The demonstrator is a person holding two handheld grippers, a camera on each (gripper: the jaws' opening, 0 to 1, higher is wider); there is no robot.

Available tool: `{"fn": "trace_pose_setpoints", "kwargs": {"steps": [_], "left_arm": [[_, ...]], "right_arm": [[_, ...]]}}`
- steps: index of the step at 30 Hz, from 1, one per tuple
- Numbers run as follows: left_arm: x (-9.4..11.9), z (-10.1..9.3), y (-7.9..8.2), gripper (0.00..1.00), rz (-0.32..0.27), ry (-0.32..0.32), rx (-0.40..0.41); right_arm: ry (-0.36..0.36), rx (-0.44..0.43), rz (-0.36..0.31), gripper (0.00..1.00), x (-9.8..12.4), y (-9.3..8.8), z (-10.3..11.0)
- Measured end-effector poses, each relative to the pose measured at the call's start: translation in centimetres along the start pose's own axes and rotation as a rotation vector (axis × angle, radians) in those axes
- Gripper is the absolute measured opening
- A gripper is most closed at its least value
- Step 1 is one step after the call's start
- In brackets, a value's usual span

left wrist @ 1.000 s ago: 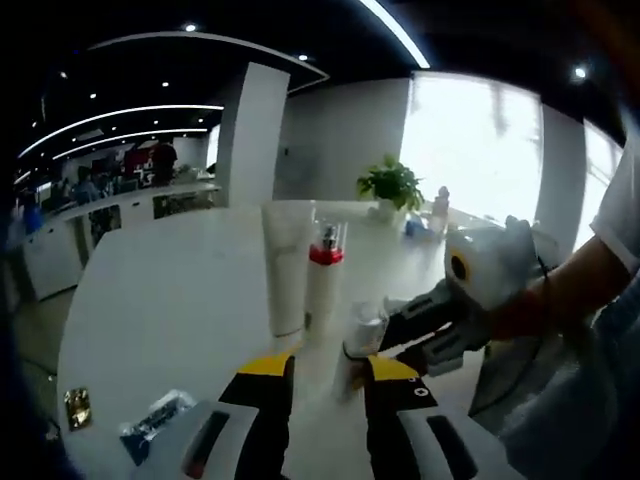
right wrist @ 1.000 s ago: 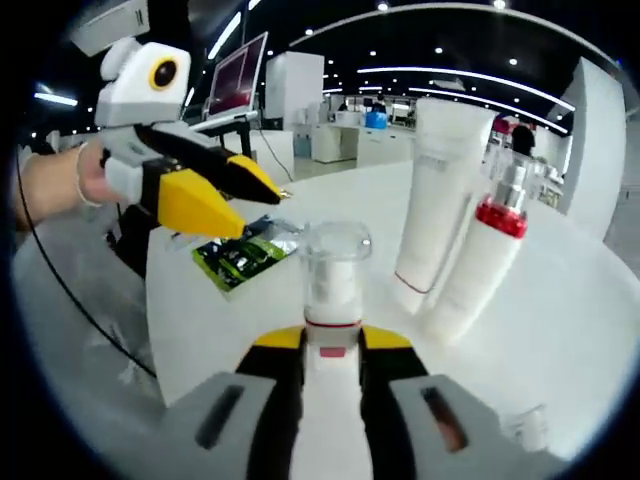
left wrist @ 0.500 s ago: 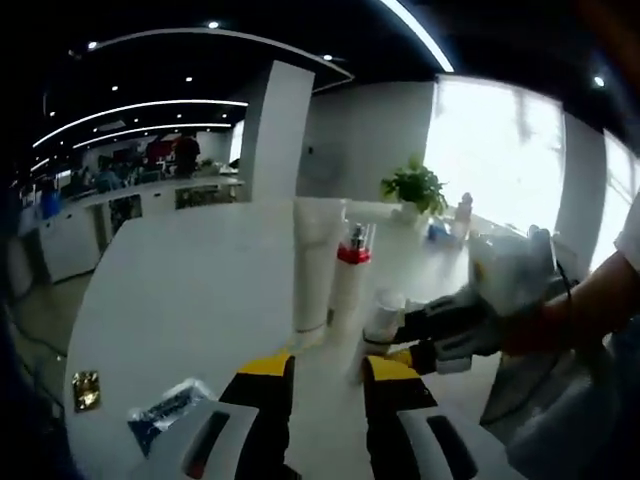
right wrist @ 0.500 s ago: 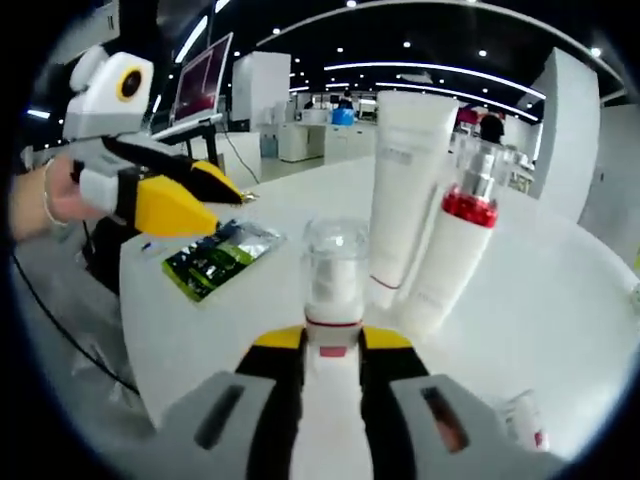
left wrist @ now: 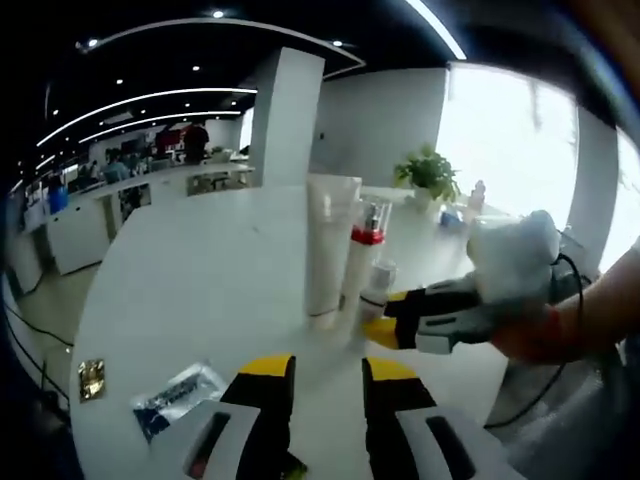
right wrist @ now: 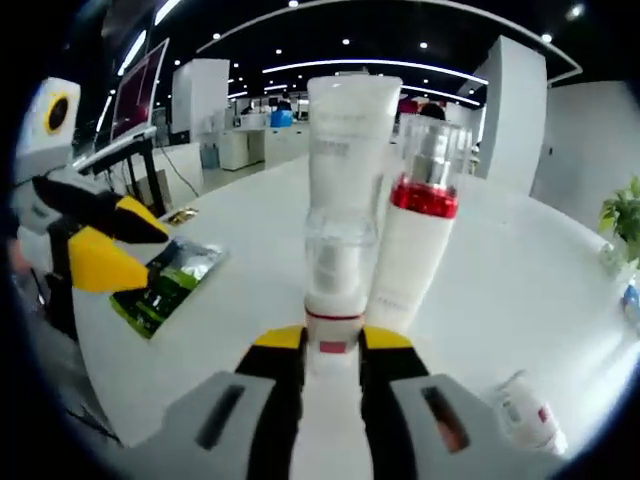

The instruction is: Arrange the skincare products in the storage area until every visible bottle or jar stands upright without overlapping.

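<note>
In the right gripper view my right gripper (right wrist: 332,362) is shut on a small white pump bottle (right wrist: 338,270) with a clear cap, held upright. Just behind it stand a tall white tube (right wrist: 346,130) on its cap and a white bottle with a red collar (right wrist: 413,245). The left gripper view has the same tube (left wrist: 328,250), red-collared bottle (left wrist: 363,262) and small bottle (left wrist: 377,290), with the right gripper (left wrist: 400,322) reaching in from the right. My left gripper (left wrist: 328,385) is open, with nothing between its jaws, a little short of the group.
A green sachet (right wrist: 165,285) lies on the white table (right wrist: 520,290) near the left gripper (right wrist: 105,240). A small white container (right wrist: 525,412) lies on its side at lower right. A dark sachet (left wrist: 180,398) and a small gold item (left wrist: 91,378) lie at the table's near left.
The right gripper has carried the small bottle closer to the tube and red-collared bottle. The left gripper has drawn back from the group.
</note>
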State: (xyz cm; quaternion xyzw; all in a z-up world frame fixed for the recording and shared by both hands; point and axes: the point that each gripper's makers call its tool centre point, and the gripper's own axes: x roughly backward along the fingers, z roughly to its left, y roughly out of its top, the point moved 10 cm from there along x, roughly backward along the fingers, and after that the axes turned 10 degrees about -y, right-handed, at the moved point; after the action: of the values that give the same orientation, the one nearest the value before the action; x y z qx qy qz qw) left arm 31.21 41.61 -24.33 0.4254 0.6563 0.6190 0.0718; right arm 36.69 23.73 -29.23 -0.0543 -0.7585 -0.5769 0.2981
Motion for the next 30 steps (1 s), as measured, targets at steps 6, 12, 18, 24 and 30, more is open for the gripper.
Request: {"fn": "trace_pose_setpoints", "kwargs": {"steps": [6, 12, 18, 24, 30], "left_arm": [[0.0, 0.0, 0.0, 0.28, 0.011, 0.0, -0.011], [0.0, -0.1, 0.0, 0.28, 0.019, 0.002, -0.028], [-0.1, 0.0, 0.1, 0.27, 0.017, -0.001, -0.022], [-0.2, 0.0, -0.1, 0.27, 0.032, -0.003, -0.024], [-0.3, 0.0, -0.4, 0.26, 0.052, -0.003, -0.022]], "right_arm": [[-0.026, -0.055, 0.012, 0.21, -0.7, 0.4, 0.3], [-0.014, -0.01, 0.055, 0.22, -0.6, -0.5, 0.6], [-0.001, 0.033, 0.074, 0.21, -0.5, -0.7, 1.0], [-0.008, 0.007, 0.074, 0.2, -0.9, -0.9, 1.3], [-0.013, -0.025, 0.087, 0.2, -1.3, -1.0, 1.3]]}}
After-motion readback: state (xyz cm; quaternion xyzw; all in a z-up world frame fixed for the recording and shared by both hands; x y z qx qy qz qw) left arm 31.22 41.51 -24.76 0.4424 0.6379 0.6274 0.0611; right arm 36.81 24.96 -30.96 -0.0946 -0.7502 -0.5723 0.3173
